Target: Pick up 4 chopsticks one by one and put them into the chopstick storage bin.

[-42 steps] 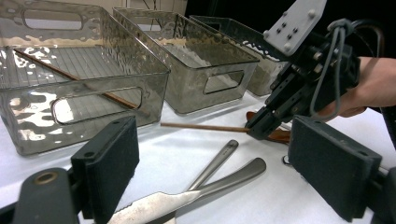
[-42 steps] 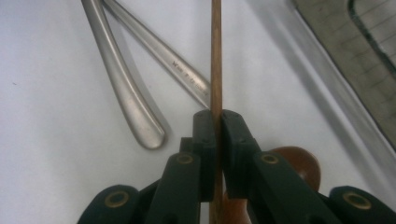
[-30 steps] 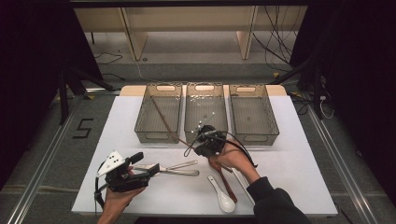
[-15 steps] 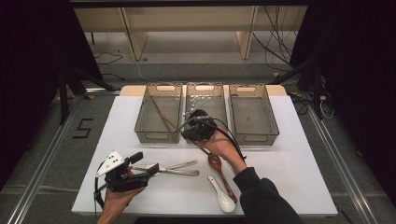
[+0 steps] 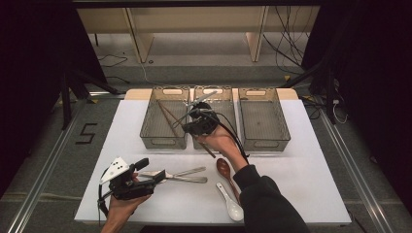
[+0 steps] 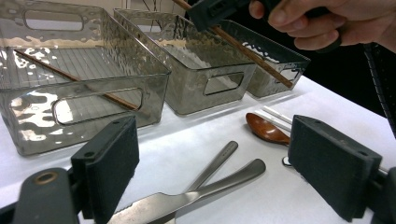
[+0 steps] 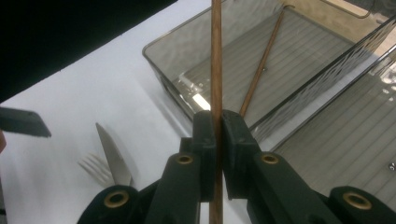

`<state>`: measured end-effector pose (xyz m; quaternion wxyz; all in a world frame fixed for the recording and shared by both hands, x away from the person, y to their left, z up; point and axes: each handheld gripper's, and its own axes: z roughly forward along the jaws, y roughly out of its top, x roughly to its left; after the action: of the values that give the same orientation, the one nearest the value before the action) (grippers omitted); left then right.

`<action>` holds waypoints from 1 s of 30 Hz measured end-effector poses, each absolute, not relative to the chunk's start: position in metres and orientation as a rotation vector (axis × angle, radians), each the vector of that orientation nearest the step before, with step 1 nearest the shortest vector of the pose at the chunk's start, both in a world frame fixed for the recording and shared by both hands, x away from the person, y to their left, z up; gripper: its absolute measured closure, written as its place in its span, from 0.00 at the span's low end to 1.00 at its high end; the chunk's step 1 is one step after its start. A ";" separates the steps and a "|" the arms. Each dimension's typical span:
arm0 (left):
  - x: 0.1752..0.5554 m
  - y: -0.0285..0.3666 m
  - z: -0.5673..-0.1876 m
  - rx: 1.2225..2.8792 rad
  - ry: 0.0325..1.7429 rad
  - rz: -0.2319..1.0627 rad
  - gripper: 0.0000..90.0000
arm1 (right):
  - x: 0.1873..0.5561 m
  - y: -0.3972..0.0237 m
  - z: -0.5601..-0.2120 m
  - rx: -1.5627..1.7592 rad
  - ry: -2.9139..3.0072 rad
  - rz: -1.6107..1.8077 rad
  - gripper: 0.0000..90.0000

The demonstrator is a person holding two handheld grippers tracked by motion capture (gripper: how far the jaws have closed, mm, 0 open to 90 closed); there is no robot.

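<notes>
Sorting cutlery: right gripper [image 7: 215, 133] clamped on chopstick [image 7: 215, 56], bound for left bin [image 5: 163, 119] at 11 o'clock holding its mate; left gripper [image 6: 224, 163] jaws apart over knife [image 6: 187, 198].

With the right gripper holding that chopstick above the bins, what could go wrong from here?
1. The right gripper pinches the chopstick partway along with narrow jaws, so it could pivot or slip out.
2. The long free end hangs near the middle bin; it might knock the rim when swung toward the left bin, where another chopstick lies.
3. The left gripper, jaws open, sits over the knife and could nudge the cutlery.
</notes>
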<state>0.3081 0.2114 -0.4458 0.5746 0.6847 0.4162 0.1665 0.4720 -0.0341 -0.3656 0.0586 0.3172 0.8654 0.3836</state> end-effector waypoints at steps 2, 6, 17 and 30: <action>0.308 0.211 -0.446 1.602 0.976 0.388 0.18 | 0.475 -0.031 -0.365 0.979 2.616 1.162 0.95; 0.308 0.211 -0.446 1.604 0.973 0.387 0.18 | 0.482 -0.027 -0.365 1.002 2.595 1.171 0.95; 0.308 0.211 -0.446 1.594 0.973 0.386 0.18 | 0.504 -0.014 -0.359 1.090 2.515 1.216 0.95; 0.308 0.211 -0.445 1.586 0.972 0.381 0.18 | 0.525 0.002 -0.358 1.199 2.435 1.242 0.95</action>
<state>0.3079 0.2106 -0.4452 0.5821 0.6792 0.4161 0.1633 0.5254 0.0015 -0.3578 0.0786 0.4004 0.8133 0.4148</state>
